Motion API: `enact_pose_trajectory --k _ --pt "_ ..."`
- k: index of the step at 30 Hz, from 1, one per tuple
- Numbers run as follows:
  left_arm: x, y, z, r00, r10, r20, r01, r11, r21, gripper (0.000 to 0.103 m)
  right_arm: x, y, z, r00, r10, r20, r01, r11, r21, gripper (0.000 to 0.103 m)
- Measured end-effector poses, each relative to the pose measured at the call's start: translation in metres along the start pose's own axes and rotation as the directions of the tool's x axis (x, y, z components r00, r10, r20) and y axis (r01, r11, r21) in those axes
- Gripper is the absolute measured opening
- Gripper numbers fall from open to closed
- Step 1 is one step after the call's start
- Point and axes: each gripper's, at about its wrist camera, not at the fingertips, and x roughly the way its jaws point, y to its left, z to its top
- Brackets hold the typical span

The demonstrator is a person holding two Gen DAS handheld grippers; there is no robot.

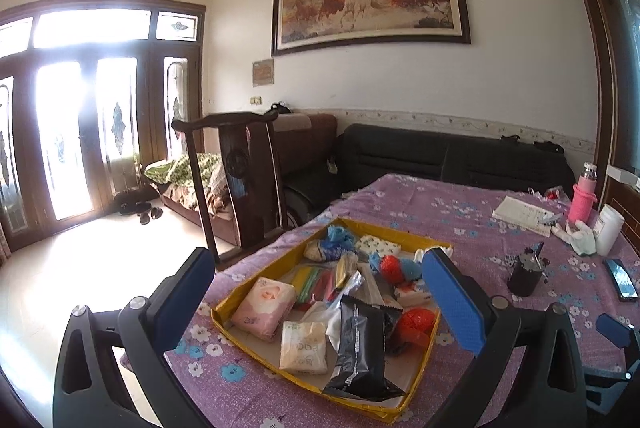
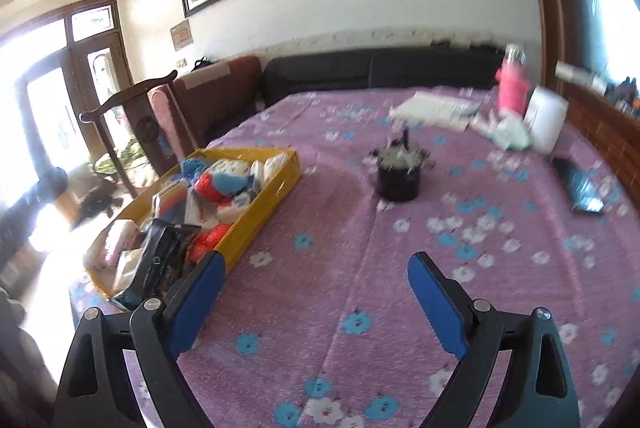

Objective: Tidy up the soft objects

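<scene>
While both tools are standing released and empty, the left tool (image 1: 320, 292) is hovering above the yellow tray (image 1: 256, 284); the right tool (image 2: 316, 292) is hovering over the surface (image 2: 360, 228).

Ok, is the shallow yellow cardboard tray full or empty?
Full: the yellow cardboard tray holds tissue packs, a black wrapper and red mesh balls.

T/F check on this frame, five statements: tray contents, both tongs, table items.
1. Both tongs are open and empty. True: left tongs, right tongs.
2. The black packet lies in the yellow tray. True.
3. The tray is empty. False: it is full of packets and soft items.
4. The pink bottle stands inside the tray. False: it stands at the table's far side, beside a white jar.
5. A phone lies on the tablecloth. True.
</scene>
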Motion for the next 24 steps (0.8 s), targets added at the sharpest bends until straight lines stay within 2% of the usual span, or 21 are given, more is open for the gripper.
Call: enact_pose_trajectory --k 2,5,10,12,14,16,17,21,24 --pt "-0.012 0.003 0.006 0.998 0.003 0.056 -0.003 1.000 -0.007 0.103 -0.012 0.010 0.002 0.998 -0.027 0.057 0.030 0.998 -0.046 0.101" --pt "-0.023 0.006 0.013 0.995 -0.006 0.100 0.008 1.000 -0.016 0.103 -0.022 0.023 0.007 0.995 -0.024 0.095 0.033 0.995 -0.095 0.102" --pt "-0.026 0.007 0.008 0.993 0.032 0.111 -0.034 0.999 0.013 0.103 -0.026 0.042 0.017 0.994 0.003 0.111 0.016 0.985 -0.172 0.103" --pt "-0.018 0.005 0.001 0.997 0.028 0.072 -0.032 0.998 0.052 0.103 -0.023 0.050 0.016 0.995 0.022 0.094 -0.002 0.979 -0.204 0.103" --pt "-0.004 0.002 -0.005 0.999 -0.037 -0.015 0.038 0.996 0.087 0.103 -0.018 0.056 0.012 0.997 0.033 0.067 -0.018 0.975 -0.221 0.103" --pt "0.009 0.004 -0.012 0.987 -0.127 -0.096 0.134 0.989 0.062 0.103 -0.011 0.060 0.007 0.999 0.035 0.040 -0.025 0.973 -0.229 0.103" --pt "0.012 0.006 -0.014 0.982 -0.149 -0.116 0.155 0.987 0.043 0.103 -0.008 0.062 0.005 0.999 0.032 0.027 -0.025 0.973 -0.229 0.103" --pt "0.023 0.018 -0.016 0.973 -0.171 -0.158 0.170 0.985 -0.018 0.103 0.000 0.068 -0.001 0.999 0.028 -0.015 -0.031 0.973 -0.228 0.103" --pt "0.034 0.035 -0.016 0.958 -0.188 -0.216 0.170 0.981 -0.098 0.103 0.003 0.072 -0.002 0.999 0.029 -0.029 -0.035 0.970 -0.239 0.103"
